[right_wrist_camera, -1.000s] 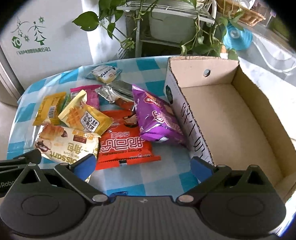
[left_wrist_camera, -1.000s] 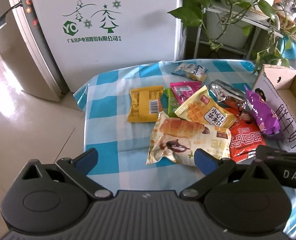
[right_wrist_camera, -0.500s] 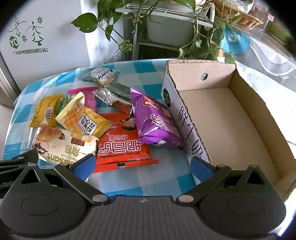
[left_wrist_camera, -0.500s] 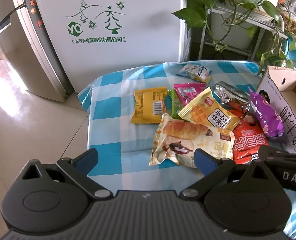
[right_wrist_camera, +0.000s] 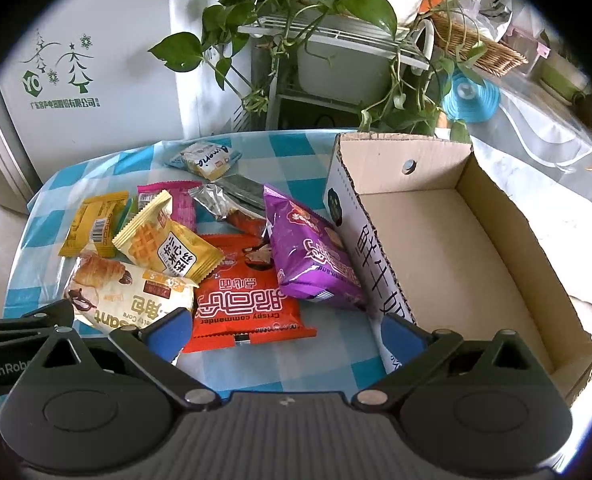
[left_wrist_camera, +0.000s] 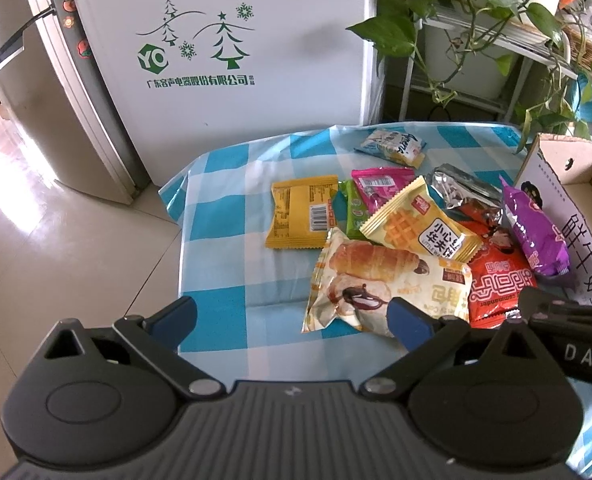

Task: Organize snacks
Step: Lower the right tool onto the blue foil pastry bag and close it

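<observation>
Several snack packs lie in a pile on the blue checked tablecloth [left_wrist_camera: 232, 216]: a croissant pack [left_wrist_camera: 384, 284] [right_wrist_camera: 132, 300], a yellow waffle pack [left_wrist_camera: 420, 228] [right_wrist_camera: 168, 248], a red crisp pack [right_wrist_camera: 244, 300] [left_wrist_camera: 500, 280], a purple pack [right_wrist_camera: 312, 256] [left_wrist_camera: 532, 232], a yellow pack [left_wrist_camera: 302, 210], a pink pack [left_wrist_camera: 380, 184], a silver pack [left_wrist_camera: 464, 192] and a blue pack [left_wrist_camera: 392, 146]. An empty cardboard box [right_wrist_camera: 448, 240] stands to their right. My left gripper [left_wrist_camera: 292, 316] is open above the table's near edge. My right gripper [right_wrist_camera: 284, 330] is open over the red pack's near end.
A white fridge [left_wrist_camera: 224, 40] stands behind the table. A plant rack [right_wrist_camera: 336, 40] with trailing leaves stands at the back right. The floor [left_wrist_camera: 56, 220] drops off left of the table. The purple pack leans against the box wall.
Both grippers have drawn back and up a little, so the snacks and box look slightly farther away. Nothing on the table has moved.
</observation>
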`<state>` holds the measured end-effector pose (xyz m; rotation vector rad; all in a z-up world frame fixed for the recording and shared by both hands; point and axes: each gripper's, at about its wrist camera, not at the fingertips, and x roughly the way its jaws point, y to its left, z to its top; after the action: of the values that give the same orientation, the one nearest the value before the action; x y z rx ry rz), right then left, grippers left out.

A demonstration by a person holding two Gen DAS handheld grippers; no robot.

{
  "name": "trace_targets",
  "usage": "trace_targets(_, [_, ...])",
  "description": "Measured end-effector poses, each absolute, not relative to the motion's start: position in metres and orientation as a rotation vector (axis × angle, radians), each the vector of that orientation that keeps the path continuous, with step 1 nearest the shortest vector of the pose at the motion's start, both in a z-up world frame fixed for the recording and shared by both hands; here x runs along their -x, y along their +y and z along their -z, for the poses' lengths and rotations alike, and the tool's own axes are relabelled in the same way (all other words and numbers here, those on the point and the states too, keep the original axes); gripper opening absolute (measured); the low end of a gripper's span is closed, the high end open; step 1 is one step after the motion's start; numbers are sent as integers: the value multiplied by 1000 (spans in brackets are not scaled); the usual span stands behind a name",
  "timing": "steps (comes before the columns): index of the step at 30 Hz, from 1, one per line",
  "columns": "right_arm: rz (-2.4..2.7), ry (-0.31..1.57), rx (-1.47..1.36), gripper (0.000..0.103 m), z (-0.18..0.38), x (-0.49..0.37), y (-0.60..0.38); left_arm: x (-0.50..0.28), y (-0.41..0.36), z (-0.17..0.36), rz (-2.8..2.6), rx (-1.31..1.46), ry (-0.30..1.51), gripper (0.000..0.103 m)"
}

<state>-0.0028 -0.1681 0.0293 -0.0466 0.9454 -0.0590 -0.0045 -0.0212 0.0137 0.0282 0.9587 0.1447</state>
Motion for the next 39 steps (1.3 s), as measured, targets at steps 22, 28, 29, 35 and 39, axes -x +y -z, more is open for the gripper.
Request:
trace_targets(22, [37,930,61,103,-26,4,-169,6,-23,-11,-128,-34,966,100])
trace_targets(28, [-27,923,48,103,-28,6,-174,4,-12,-10,-107,9,972,102])
trace_targets(29, [-45,919,39,103,-30,8,-175,3,-8,-11,-113,22,971,102])
trace_targets(35, [-178,897,-41,103,-34,16,-191,-1,15,-17,-108,105,959,102])
trace_targets(39, [-302,929,-80,103,-29,25,-200,-5,16,-15,-60,102,981,102])
